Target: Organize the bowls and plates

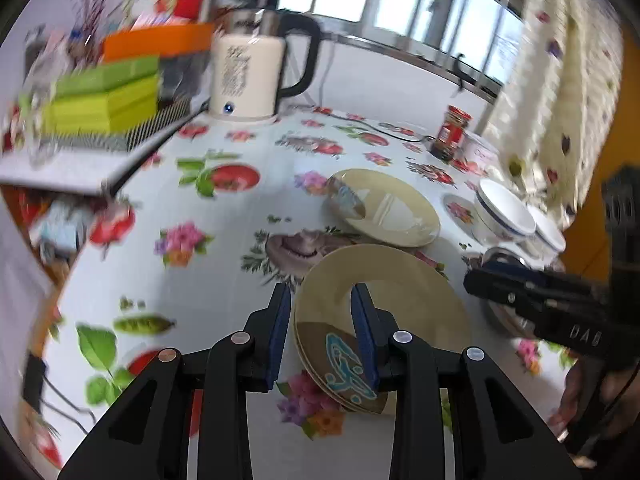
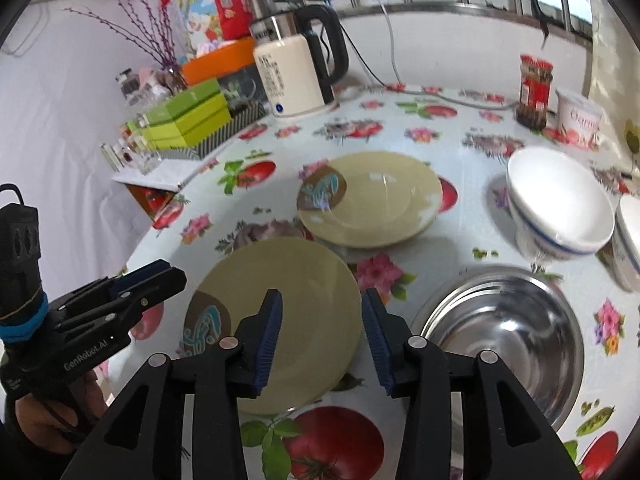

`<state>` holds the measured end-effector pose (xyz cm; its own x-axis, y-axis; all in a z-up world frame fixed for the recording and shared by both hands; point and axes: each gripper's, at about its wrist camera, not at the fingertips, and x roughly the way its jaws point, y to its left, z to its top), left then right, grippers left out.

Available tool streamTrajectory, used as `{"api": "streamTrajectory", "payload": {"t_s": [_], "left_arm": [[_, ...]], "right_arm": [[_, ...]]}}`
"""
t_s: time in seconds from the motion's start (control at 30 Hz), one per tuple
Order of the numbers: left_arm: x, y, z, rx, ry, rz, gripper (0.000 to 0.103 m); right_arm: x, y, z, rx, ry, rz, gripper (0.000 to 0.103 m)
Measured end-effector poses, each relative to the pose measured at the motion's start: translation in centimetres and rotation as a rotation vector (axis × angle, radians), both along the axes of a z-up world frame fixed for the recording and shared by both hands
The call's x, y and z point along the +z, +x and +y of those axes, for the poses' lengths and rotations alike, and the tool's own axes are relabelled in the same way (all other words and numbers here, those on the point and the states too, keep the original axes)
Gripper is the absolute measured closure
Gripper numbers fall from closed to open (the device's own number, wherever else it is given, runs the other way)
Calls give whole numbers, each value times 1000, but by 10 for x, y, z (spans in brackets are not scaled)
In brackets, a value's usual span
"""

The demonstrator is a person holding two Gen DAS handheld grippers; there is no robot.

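Two stacked yellow plates (image 1: 400,304) with a blue-brown motif lie near me; they also show in the right wrist view (image 2: 296,296). My left gripper (image 1: 320,332) is open, its jaws astride the stack's near rim. A single yellow plate (image 1: 384,208) (image 2: 372,200) lies farther back. My right gripper (image 2: 322,334) is open above the stack's right edge; it shows in the left wrist view (image 1: 472,276). A steel bowl (image 2: 504,336) sits right of the stack. Two white bowls with a blue stripe (image 2: 560,208) (image 1: 506,208) stand at the right.
A floral tablecloth (image 2: 460,248) covers the table. A white kettle (image 2: 292,76) and green boxes (image 2: 188,120) stand at the back left. A red-lidded jar (image 2: 534,88) and a white tub (image 2: 580,118) stand at the back right.
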<state>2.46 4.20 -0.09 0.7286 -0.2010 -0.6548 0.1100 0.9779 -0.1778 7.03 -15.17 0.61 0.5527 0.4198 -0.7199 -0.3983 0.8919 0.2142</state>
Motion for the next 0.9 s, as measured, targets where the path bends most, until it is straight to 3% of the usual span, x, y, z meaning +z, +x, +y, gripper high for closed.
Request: {"api": "streamTrajectory", "payload": {"t_s": [0.1,0.2,0.3,0.4,0.57,0.73,0.9], "left_arm": [[3,-1,-9,-56,44,-22,70],[5,0,-7,-50,4,-19,70],[7,0,-12,-61,34,-25,70],[7,2,-7,-26,-22,-9,70],[8,1,-5,0,-32,-22,70],[8,1,-5,2,-43,-30,70],[7,1,-8,-4,-32,-36,70]], "right_arm": [[4,-2,2,13,-15,-47,56],[3,-1,2,5,-19,-42,55],[3,-2,3,11,-41,-68,55],[5,-4,6,26,-51,-83,54],[7,-7,9,59,-54,-113,46],[6,-5,7,45,-30,-97,46],[14,-8,3,28,-17,-156,46]]}}
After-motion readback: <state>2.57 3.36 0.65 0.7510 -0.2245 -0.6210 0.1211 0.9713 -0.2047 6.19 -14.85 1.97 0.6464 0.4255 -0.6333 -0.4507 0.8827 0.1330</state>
